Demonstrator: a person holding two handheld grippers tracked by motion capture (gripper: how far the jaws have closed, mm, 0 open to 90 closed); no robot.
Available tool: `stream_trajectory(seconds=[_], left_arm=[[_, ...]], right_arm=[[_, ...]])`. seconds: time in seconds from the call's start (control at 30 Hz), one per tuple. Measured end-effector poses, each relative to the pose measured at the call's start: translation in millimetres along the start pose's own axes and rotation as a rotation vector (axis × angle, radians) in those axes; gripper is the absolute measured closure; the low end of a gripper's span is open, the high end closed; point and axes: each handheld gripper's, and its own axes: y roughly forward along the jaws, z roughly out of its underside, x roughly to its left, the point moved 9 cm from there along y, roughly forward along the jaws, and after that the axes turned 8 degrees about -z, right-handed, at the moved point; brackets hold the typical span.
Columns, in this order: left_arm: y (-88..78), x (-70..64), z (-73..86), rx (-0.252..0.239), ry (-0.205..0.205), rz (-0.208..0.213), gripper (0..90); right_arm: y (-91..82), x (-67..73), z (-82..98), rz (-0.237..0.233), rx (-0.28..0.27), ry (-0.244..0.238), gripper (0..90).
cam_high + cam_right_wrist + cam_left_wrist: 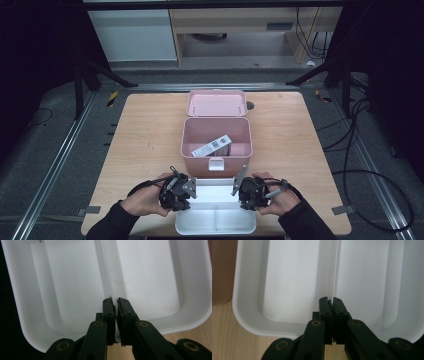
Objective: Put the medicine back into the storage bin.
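Together, both grippers clamped the white divided tray at the near edge of the wooden surface.
Left gripper had its jaws closed on the tray at its left rim, by the central divider; right gripper pinched the opposite rim likewise. Just behind the tray stood an open pink storage box, lid back, with a labelled white carton inside.

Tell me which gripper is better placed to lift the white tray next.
Neither alone: the left gripper and right gripper each pinch the white tray at opposite ends, by its divider, so lifting likely takes both.
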Motion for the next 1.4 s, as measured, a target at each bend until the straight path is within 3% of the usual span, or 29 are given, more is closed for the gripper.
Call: stream_trajectory(seconds=[0.27, 0.47, 0.63, 0.97, 1.23, 1.4], left_arm=[[-51.8, 0.3, -13.9, -0.020, 0.030, -0.041, 88.3], [-80.5, 27.1, -24.7, -0.051, 0.034, -0.075, 88.5], [-96.0, 61.3, -33.1, -0.069, 0.043, -0.096, 88.4], [-101.3, 126.8, -45.9, -0.083, 0.070, -0.098, 88.3], [-97.6, 162.4, -52.9, -0.084, 0.059, -0.101, 88.4], [-86.6, 181.9, -52.8, -0.052, 0.061, -0.092, 88.3]], right_arm=[[-47.6, 13.2, -12.7, 0.006, -0.071, -0.014, 85.1], [-80.2, -3.2, -24.6, 0.038, -0.127, -0.029, 84.7], [-104.9, -24.2, -34.8, 0.078, -0.148, -0.040, 84.8], [-128.8, -79.9, -49.0, 0.114, -0.199, -0.053, 85.1], [-138.0, -118.5, -53.4, 0.133, -0.202, -0.036, 84.4], [-134.8, -138.6, -55.7, 0.148, -0.190, -0.027, 84.1]])
